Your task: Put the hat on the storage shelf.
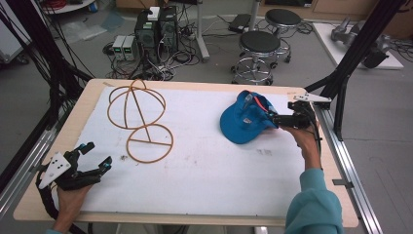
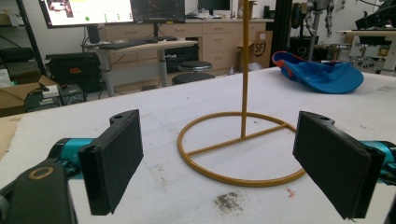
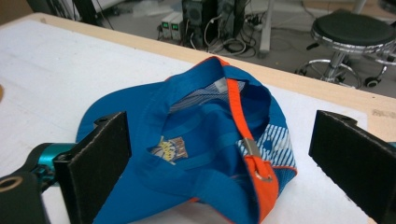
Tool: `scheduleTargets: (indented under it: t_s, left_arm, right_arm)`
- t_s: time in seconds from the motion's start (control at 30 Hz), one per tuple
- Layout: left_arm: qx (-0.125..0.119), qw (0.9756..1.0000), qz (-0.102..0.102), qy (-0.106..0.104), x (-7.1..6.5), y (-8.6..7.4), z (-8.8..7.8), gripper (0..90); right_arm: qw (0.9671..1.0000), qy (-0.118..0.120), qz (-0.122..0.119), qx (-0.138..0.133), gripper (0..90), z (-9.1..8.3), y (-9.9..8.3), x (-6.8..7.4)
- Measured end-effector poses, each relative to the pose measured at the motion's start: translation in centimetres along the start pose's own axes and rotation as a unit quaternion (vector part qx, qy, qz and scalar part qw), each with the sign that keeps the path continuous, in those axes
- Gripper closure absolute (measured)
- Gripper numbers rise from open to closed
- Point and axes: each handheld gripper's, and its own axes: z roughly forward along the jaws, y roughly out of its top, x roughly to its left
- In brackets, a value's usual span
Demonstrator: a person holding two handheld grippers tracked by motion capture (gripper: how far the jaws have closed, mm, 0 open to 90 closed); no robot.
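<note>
A blue cap (image 1: 246, 119) with orange trim lies upside down on the right part of the white mat (image 1: 209, 165). My right gripper (image 1: 273, 118) is open at the cap's right side. In the right gripper view the cap (image 3: 201, 149) lies between and below the two wide-apart jaws of the right gripper (image 3: 219, 158). A brown wire hat stand (image 1: 139, 119) with a ring base stands on the left part of the mat. My left gripper (image 1: 99, 153) is open near the front left corner, short of the stand's ring base (image 2: 243, 149), with nothing between its jaws (image 2: 219, 158).
The wooden table edge (image 1: 195, 84) runs along the back. Beyond it on the floor are two stools (image 1: 259, 44) and computer boxes (image 1: 156, 27) with cables. Black frame posts (image 1: 346, 73) stand at the table's right and left sides.
</note>
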Motion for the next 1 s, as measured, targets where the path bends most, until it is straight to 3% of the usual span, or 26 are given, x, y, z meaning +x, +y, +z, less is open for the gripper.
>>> scheduleTargets:
  t_s: [0.07, 0.23, 0.3, 0.43, 0.53, 0.63, 1.0]
  left_arm:
    - [0.0, 1.0, 0.001, 0.0, 0.0, 0.0, 0.0, 16.2]
    - [0.0, 1.0, 0.006, -0.001, -0.1, 0.0, 0.0, 16.3]
    - [0.0, 1.0, 0.004, 0.001, -0.1, 0.0, 0.0, 16.3]
    - [0.001, 1.0, 0.006, 0.0, -0.1, 0.0, 0.0, 16.4]
    - [0.002, 1.0, 0.007, 0.001, -0.1, 0.0, 0.0, 16.6]
    - [0.002, 1.0, 0.007, 0.001, -0.1, 0.0, 0.0, 16.7]
    - [0.003, 1.0, 0.007, 0.002, -0.1, 0.0, 0.0, 16.8]
  right_arm:
    - [0.9999, -0.002, -0.011, 0.013, 4.6, 0.6, 0.6, -0.5]
    - [0.9996, -0.005, -0.01, 0.027, 6.3, 2.2, 1.1, -1.9]
    - [0.9997, -0.004, 0.002, 0.024, 6.4, 2.8, 0.8, -2.5]
    - [0.9984, -0.011, 0.021, 0.051, 6.5, 4.1, -0.4, -4.0]
    - [0.9979, -0.018, 0.034, 0.053, 6.5, 4.7, -0.9, -4.8]
    - [0.9975, -0.021, 0.037, 0.057, 14.6, 5.3, -1.3, -5.2]
    - [0.9938, -0.026, 0.046, 0.097, 14.6, 8.2, -3.1, -5.9]
